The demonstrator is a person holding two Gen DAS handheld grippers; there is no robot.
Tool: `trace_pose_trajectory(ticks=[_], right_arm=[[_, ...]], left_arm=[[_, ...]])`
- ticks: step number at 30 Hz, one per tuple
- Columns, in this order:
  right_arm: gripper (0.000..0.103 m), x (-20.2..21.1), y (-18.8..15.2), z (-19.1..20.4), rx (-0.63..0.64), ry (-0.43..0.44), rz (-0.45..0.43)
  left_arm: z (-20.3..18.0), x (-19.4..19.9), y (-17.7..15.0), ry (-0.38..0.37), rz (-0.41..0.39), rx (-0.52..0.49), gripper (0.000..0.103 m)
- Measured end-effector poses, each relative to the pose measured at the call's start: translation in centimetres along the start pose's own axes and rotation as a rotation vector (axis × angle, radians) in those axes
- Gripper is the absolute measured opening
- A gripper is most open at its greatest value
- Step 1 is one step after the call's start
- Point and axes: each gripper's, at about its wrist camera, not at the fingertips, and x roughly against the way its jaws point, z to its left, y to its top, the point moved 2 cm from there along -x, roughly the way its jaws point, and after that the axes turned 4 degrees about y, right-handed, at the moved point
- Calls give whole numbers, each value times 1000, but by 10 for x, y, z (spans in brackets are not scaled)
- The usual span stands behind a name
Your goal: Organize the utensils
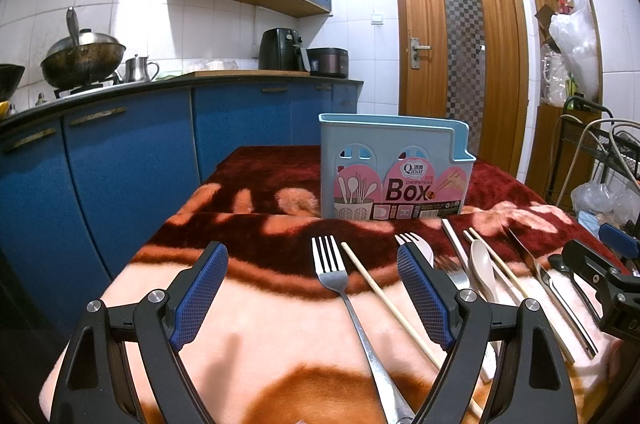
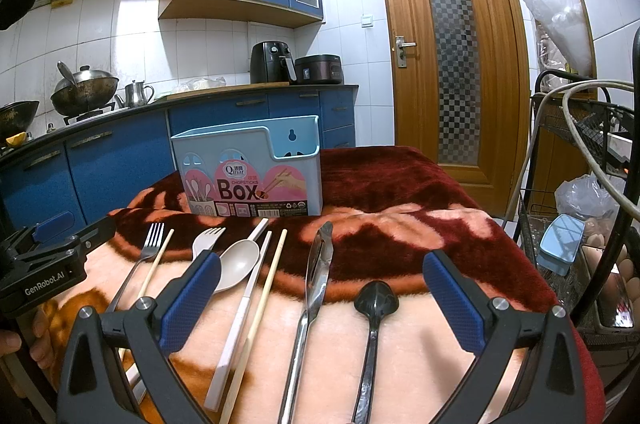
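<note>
A light blue chopsticks box [image 1: 394,169] [image 2: 250,171] stands upright at the far side of a blanket-covered table [image 1: 256,324]. In front of it lie a steel fork [image 1: 332,272] [image 2: 150,244], wooden chopsticks [image 1: 384,300] [image 2: 272,272], a white fork [image 2: 206,240], a beige spoon [image 1: 482,266] [image 2: 238,264], a steel knife [image 2: 318,276] and a black spoon [image 2: 376,300]. My left gripper [image 1: 312,264] hovers open over the steel fork and a chopstick. My right gripper [image 2: 322,274] hovers open over the knife and black spoon. Neither one holds anything.
Blue kitchen cabinets [image 1: 120,159] with a wok [image 1: 82,57] run along the left. A wooden door [image 1: 460,35] stands behind the table. A black wire rack [image 2: 580,151] with bags and cables crowds the table's right edge. A hand [image 2: 16,340] shows at the lower left.
</note>
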Motion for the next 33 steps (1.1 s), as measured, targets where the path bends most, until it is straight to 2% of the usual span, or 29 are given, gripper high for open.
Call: trace_pose_trajectory(ticks=[33], right_arm=[[103, 0, 0, 0, 1, -1, 0]], left_arm=[[0, 2, 1, 0, -5, 2, 87]])
